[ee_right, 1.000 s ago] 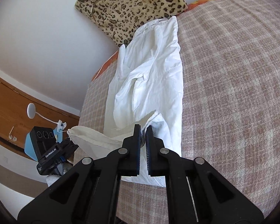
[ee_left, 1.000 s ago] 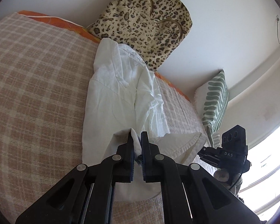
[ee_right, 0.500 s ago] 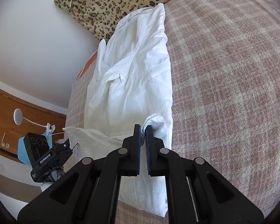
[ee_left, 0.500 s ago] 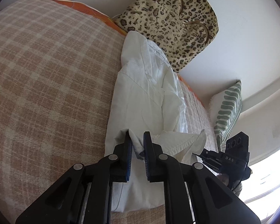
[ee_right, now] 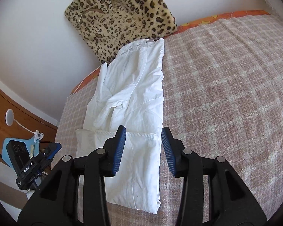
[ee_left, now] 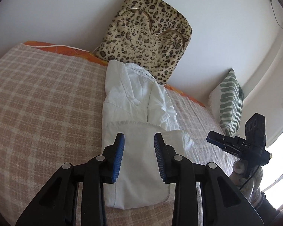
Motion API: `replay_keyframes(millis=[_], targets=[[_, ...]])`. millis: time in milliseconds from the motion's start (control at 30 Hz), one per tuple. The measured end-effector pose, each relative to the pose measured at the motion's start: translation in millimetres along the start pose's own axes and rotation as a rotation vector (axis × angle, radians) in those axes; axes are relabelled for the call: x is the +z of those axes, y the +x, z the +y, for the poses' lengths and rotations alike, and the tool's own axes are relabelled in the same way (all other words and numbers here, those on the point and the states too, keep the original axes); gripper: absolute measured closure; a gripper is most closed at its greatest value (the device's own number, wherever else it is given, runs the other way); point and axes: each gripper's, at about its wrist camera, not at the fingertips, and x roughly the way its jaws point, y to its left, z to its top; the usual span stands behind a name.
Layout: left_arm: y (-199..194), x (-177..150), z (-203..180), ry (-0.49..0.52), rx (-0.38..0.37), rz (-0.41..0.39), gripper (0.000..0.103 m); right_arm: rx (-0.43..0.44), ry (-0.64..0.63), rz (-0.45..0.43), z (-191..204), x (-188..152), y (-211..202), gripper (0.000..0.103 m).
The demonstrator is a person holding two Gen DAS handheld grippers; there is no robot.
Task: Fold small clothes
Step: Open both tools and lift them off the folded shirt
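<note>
A white shirt (ee_left: 137,113) lies lengthwise on the plaid bed cover (ee_left: 37,103), collar toward the leopard cushion. Its near hem is folded up over its middle, the fold edge lying across it. My left gripper (ee_left: 139,138) is open and empty, just above the folded flap. In the right wrist view the same shirt (ee_right: 134,98) lies left of centre on the bed cover (ee_right: 226,103). My right gripper (ee_right: 143,132) is open and empty over the folded part's right side. Each view shows the other gripper beside the bed: the right gripper (ee_left: 241,145) and the left gripper (ee_right: 35,162).
A leopard-print cushion (ee_left: 145,32) leans on the white wall behind the shirt's collar. A green-patterned pillow (ee_left: 230,101) stands at the bed's right end. A wooden headboard ledge (ee_right: 13,113) with a white lamp (ee_right: 9,114) is at the left. A bright window lies lower right.
Both grippers carried the shirt's near hem up over its middle, then opened and let go. The hem now lies flat as a folded flap.
</note>
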Motion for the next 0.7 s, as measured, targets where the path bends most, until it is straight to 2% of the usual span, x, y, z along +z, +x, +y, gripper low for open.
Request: replay_keyframes(millis=[67, 167, 267, 333, 400, 467, 533, 700], targets=[[3.9, -5.7, -9.9, 0.051, 0.0, 0.013, 0.072, 0.002, -0.149, 0.001, 28.3, -12.5, 2.3, 0.061], [13.1, -15.1, -16.3, 0.067, -0.023, 0.047, 0.072, -0.02, -0.331, 0.028, 62.6, -33.4, 16.4, 0.061], [26.7, -25.3, -21.3, 0.074, -0.032, 0.101, 0.072, -0.064, -0.427, 0.06, 74.8, -45.1, 37.9, 0.061], [37.1, -31.9, -26.5, 0.097, -0.026, 0.145, 0.072, -0.112, -0.445, 0.085, 72.2, -47.6, 52.1, 0.061], [46.4, -35.4, -28.0, 0.106, -0.011, 0.171, 0.072, -0.219, -0.443, 0.106, 62.7, -46.8, 65.6, 0.061], [54.0, -36.4, -24.9, 0.106, 0.018, 0.187, 0.072, -0.262, -0.425, 0.128, 51.2, -45.8, 73.3, 0.061], [59.7, -35.0, -18.8, 0.089, 0.036, 0.197, 0.072, -0.288, -0.419, 0.137, 44.9, -45.8, 75.8, 0.064], [59.7, -25.6, 0.4, 0.009, 0.054, 0.195, 0.072, -0.268, -0.408, 0.146, 38.1, -45.2, 73.8, 0.065]])
